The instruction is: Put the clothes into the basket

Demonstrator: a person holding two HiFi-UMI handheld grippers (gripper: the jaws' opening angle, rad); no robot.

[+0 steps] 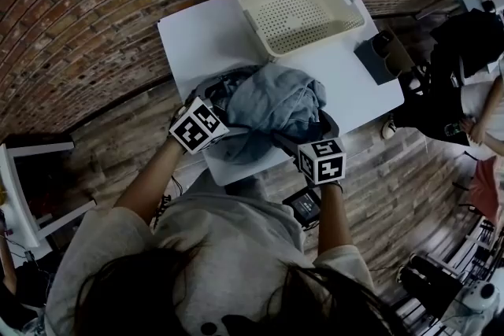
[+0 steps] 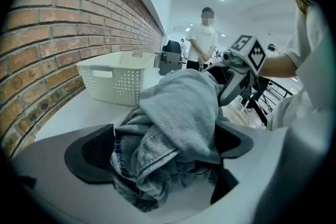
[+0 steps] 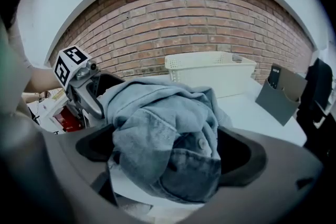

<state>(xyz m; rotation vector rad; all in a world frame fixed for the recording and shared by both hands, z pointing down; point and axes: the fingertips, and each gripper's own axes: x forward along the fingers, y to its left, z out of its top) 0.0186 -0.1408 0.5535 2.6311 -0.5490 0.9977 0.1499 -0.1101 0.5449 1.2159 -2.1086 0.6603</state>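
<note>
Closest in, the left gripper (image 2: 161, 147) stands with its jaws spread wide. A crumpled fold of the pale blue denim garment (image 1: 272, 102) fills the gap between them; whether the dark pads (image 2: 89, 152) touch it I cannot tell. The right gripper (image 3: 169, 147) comes in from the opposite side. Its jaws are equally wide, with another bunch of the same denim, a metal button (image 3: 200, 142) showing, lying between them unclamped. The garment sits in a heap on the near part of the white table (image 1: 197, 35), between the two tools. Beyond it, at the table's far end, the cream perforated laundry basket (image 1: 350, 0) stands well apart from the heap. A grey desk holder (image 1: 378, 59) is just beside the basket. A brick wall (image 3: 194, 23) rises behind the table.
</note>
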